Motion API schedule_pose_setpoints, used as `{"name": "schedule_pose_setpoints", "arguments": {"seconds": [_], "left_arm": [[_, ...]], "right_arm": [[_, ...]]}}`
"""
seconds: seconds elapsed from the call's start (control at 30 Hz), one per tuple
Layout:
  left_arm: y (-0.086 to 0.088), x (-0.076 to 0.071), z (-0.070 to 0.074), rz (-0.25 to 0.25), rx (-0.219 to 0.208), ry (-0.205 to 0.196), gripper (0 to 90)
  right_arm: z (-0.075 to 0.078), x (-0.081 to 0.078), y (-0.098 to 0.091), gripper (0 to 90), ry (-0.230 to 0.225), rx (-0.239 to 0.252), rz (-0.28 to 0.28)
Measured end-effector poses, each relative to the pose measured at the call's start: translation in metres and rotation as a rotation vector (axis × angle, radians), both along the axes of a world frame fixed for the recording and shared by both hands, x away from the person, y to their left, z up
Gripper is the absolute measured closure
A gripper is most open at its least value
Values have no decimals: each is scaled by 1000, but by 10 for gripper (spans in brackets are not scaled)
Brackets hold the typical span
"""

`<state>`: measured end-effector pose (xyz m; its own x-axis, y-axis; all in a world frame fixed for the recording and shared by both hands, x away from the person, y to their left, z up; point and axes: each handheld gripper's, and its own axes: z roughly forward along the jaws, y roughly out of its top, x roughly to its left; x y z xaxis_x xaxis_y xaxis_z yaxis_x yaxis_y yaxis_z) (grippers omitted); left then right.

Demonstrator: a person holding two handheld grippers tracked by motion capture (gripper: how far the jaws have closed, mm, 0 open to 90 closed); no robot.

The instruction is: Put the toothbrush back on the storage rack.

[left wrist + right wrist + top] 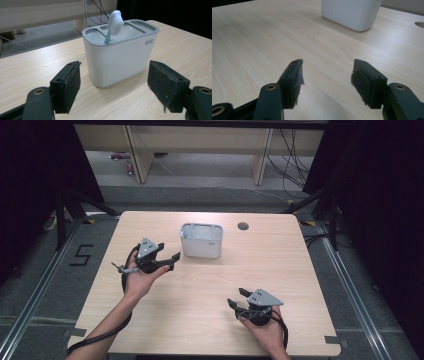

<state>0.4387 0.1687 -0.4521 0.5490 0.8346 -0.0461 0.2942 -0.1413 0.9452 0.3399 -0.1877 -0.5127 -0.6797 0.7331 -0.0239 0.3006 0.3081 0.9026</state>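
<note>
A white holder (201, 241) with a grey slotted top stands at the back middle of the wooden table (280, 265). In the left gripper view the holder (120, 56) holds a toothbrush (114, 25), bristle head up, in a slot near its left end. My left gripper (172, 260) hovers just left of the holder, jaws wide apart with nothing between them (113, 88). My right gripper (237, 296) rests near the front right of the table, open and empty (327, 75); the holder's base (349, 13) lies well beyond it.
A round cable hole (243, 226) sits in the table behind and right of the holder. Cables trail from both grippers along the person's forearms. Desk legs and wires stand on the floor beyond the table's far edge.
</note>
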Motion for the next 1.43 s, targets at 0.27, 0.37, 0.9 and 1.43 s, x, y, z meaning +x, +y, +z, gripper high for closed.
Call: {"name": "schedule_pose_setpoints", "arguments": {"seconds": [0.27, 0.37, 0.9, 1.43], "left_arm": [[6, -28, -18, -7, 6, -19, 264], [8, -39, -26, -7, 14, -26, 264], [25, -78, -68, 6, 3, -44, 266], [23, -87, -71, 24, 10, -144, 289]], "right_arm": [[0, 0, -1, 424, -11, -4, -4], [0, -1, 1, 424, 25, 13, -2], [-1, -1, 1, 424, 21, 15, -10], [-3, 0, 0, 422, 10, 34, -5]]}}
